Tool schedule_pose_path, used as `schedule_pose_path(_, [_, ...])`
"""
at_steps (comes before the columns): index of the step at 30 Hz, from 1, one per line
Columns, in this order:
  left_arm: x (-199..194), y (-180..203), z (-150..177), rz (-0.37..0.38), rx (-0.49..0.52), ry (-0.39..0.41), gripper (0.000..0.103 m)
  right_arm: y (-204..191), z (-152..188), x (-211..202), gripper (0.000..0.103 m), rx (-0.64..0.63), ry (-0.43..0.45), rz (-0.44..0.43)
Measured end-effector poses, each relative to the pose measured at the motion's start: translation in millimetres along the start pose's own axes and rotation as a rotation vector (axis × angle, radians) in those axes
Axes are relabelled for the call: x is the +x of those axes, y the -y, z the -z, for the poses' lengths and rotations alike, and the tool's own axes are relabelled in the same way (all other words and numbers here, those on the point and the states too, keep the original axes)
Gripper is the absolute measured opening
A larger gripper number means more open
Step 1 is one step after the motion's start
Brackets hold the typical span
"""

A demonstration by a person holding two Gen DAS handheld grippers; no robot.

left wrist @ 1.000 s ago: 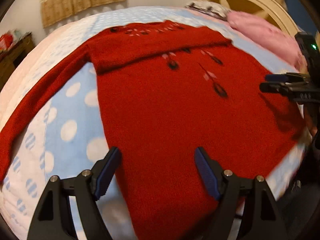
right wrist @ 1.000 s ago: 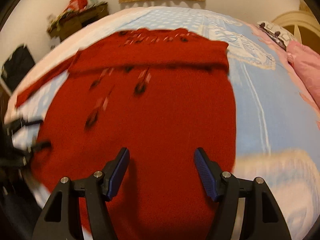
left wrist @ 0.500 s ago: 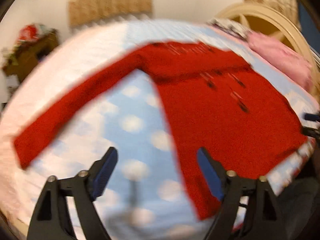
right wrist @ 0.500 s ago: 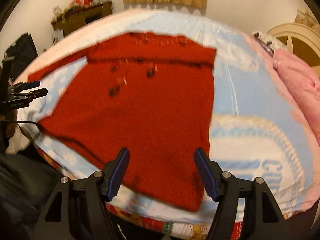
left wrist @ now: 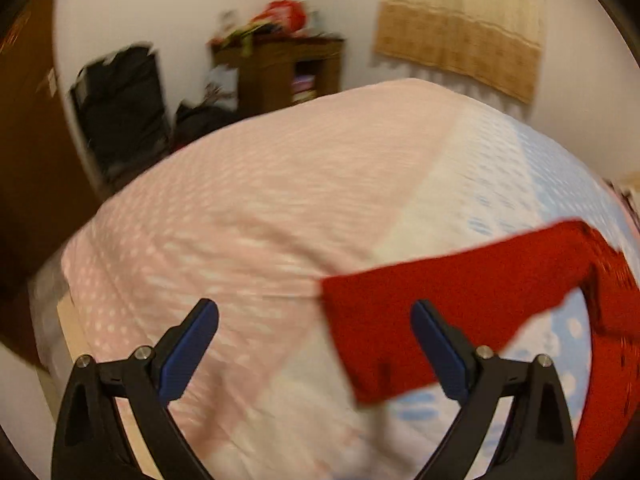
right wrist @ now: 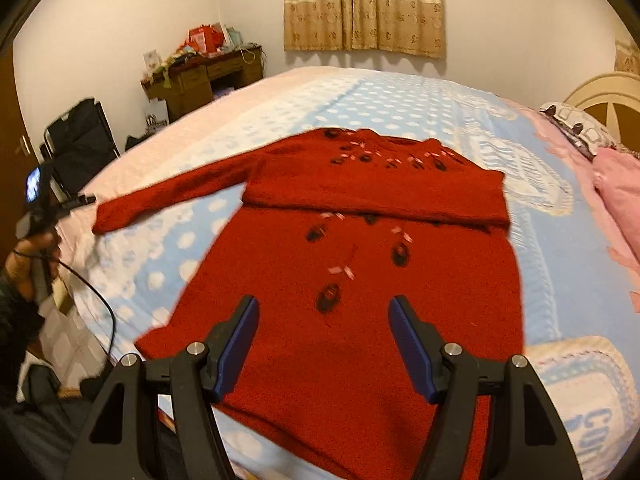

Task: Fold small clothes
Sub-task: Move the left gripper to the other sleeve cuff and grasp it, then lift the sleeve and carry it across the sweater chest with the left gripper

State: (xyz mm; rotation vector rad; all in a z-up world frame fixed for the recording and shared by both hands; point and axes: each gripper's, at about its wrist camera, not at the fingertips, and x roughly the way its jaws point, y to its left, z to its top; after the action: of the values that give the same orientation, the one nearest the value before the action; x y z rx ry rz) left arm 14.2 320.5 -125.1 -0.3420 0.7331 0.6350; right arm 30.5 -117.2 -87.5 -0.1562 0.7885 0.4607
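A red knit sweater (right wrist: 360, 360) with dark flower patterns lies flat on the bed (right wrist: 400, 104). One sleeve is folded across the chest; the other sleeve (right wrist: 168, 192) stretches out to the left. My right gripper (right wrist: 324, 344) hovers open above the sweater's lower body, with nothing between its pads. In the left wrist view my left gripper (left wrist: 314, 344) stands wide open over the cuff end of the outstretched sleeve (left wrist: 440, 308). The cuff lies under its right finger and is not pinched. The right wrist view shows the left gripper (right wrist: 76, 202) beside that cuff, held by a hand (right wrist: 28, 248).
The bed cover (left wrist: 240, 220) is pink on the left and blue with white dots further right. Pink bedding (right wrist: 616, 200) and a headboard sit at the right. Past the bed's left edge stand a cluttered wooden desk (right wrist: 200, 76) and a black chair (right wrist: 80, 140). A cable (right wrist: 100, 300) hangs near the hand.
My left gripper swung left from the sweater's body to the outstretched sleeve's cuff, and its jaws widened. My right gripper drew back and rose, still open, so the whole sweater shows.
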Motion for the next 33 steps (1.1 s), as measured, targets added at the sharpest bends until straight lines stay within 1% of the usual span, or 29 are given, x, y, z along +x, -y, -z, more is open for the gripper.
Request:
schedule_pose_path(1, [7,-4,-1,0.006,-0.014,-0.004,0.095,-3,-2,2,0.068,0.000,0.000,-0.002])
schedule_pose_path(3, [16,-8,-2,0.012,-0.026,-0.023,0.088,-10,-5,5,0.068,-0.008,0.004,0.002])
schedule_pose_path(5, [21,-3,-1,0.051,-0.025,-0.029,0.086,-13,-5,4,0.068,-0.016,0.009,0.005])
schedule_pose_path(7, [26,8,0,0.074,-0.017,-0.046,0.086,-16,-4,4,0.068,-0.021,0.012,0.003])
schedule_pose_path(8, [31,12,0,0.093,-0.017,-0.055,0.081,-18,-4,5,0.068,-0.022,0.012,0.002])
schedule_pose_path(9, [36,17,1,0.104,-0.017,-0.068,0.074,-18,-4,4,0.068,-0.024,0.011,0.003])
schedule_pose_path(11, [38,24,3,0.111,-0.013,-0.098,0.071,-19,-3,3,0.068,-0.026,0.014,0.008])
schedule_pose_path(14, [40,31,5,0.075,0.025,-0.071,0.070,-17,-2,3,0.068,-0.017,0.016,0.006])
schedule_pose_path(15, [39,32,5,0.067,0.033,-0.068,0.060,-16,-2,4,0.068,-0.013,0.017,0.005])
schedule_pose_path(16, [38,32,5,0.063,0.042,-0.060,0.046,-16,-1,4,0.068,-0.006,0.018,0.004])
schedule_pose_path(17, [37,32,4,0.079,0.052,-0.060,0.011,-15,-1,4,0.068,-0.002,0.019,0.003])
schedule_pose_path(18, [36,30,2,0.130,0.050,-0.078,0.011,-14,-1,4,0.068,0.002,0.019,0.002])
schedule_pose_path(19, [35,27,1,0.156,0.026,-0.090,0.011,-14,-1,5,0.068,0.005,0.019,0.001])
schedule_pose_path(20, [33,25,-1,0.165,0.011,-0.091,0.011,-14,0,5,0.068,0.007,0.018,0.000])
schedule_pose_path(24, [18,26,-11,0.210,-0.001,-0.062,0.011,-14,0,6,0.068,0.009,0.020,0.000])
schedule_pose_path(29, [-4,31,-30,0.318,-0.055,-0.045,0.011,-11,1,7,0.068,0.024,0.023,-0.001])
schedule_pose_path(32, [-22,35,-43,0.410,-0.107,-0.034,0.011,-10,1,7,0.068,0.029,0.026,0.000])
schedule_pose_path(33, [-27,37,-47,0.429,-0.118,-0.029,0.011,-9,1,7,0.068,0.030,0.026,-0.001])
